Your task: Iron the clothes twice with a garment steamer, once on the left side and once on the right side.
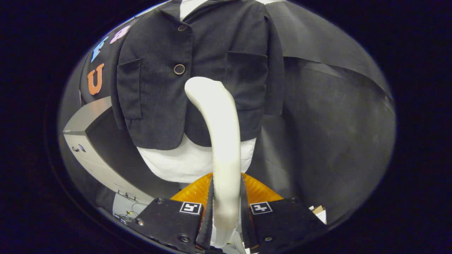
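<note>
White curved steamer (pixel 221 134) clamped in tool (pixel 226 208)

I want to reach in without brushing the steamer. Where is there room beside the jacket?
Free: the dark backdrop beyond the jacket's sleeve side. Crowded: the middle, where the claw is shut on the white steamer, and the grey cabinet on the other side.

The gripper (pixel 226 203) has both fingers pressed on the white handle of the garment steamer (pixel 222 141), whose curved head reaches the dark buttoned jacket (pixel 197 53) hanging over a white shirt (pixel 183 164) just beyond.
</note>
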Demonstrator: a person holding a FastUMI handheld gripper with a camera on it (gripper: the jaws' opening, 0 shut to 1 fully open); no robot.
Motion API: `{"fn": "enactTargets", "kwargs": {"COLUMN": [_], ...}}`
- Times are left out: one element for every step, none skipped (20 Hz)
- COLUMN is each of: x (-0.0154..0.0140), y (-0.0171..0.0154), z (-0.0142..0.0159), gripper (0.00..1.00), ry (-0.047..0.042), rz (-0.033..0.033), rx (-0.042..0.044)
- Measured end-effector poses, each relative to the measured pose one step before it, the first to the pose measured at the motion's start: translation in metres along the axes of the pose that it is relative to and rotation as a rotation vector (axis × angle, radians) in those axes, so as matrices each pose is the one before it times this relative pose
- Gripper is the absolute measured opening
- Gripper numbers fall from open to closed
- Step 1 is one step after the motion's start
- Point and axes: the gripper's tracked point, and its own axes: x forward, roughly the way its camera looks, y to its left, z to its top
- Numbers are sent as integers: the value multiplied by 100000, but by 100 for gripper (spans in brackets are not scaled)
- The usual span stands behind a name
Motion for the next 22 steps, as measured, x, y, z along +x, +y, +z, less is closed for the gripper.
{"fn": "enactTargets", "kwargs": {"x": [4, 32, -60, -96, 11, -153, -143, -158, -420, -553, -690, -925, -1087, -1051, -1007, -1264, -1307, -1426, -1505, -1478, -1665, -1611], "y": [-46, -10, 29, 46, 10, 67, -2, 48, 173, 30, -34, 134, 187, 292, 428, 683, 757, 694, 523, 607, 805, 935], "z": [-112, -17, 17, 30, -23, 62, 51, -122, -118, -243, -399, -519, -596, -488, -553, -581, -539, -486, -360, -403, -582, -441], "gripper": [37, 37, 37, 37, 37, 37, 37, 37, 37, 37, 37, 37, 37, 37, 37, 37, 37, 37, 37, 37, 37, 37], "ry": [-64, -23, -71, -80, -140, -360, -272, -59, -144, -400, -464, -342, -457, -398, -254, -54, -160, -499, -992, -1089, -754, -1029], "rz": [244, 153, 239, 358, 446, 543, 332, 168, -114, -886, -962, -731, -651, -696, -393, 49, 314, 61, -66, -116, 143, 592], "rx": [101, 89, 415, 575, 1204, 1384, 1158, 1262, 848, 348, 434, 748, 784, 825, 690, 945, 966, 536, 87, 50, 19, 37]}}
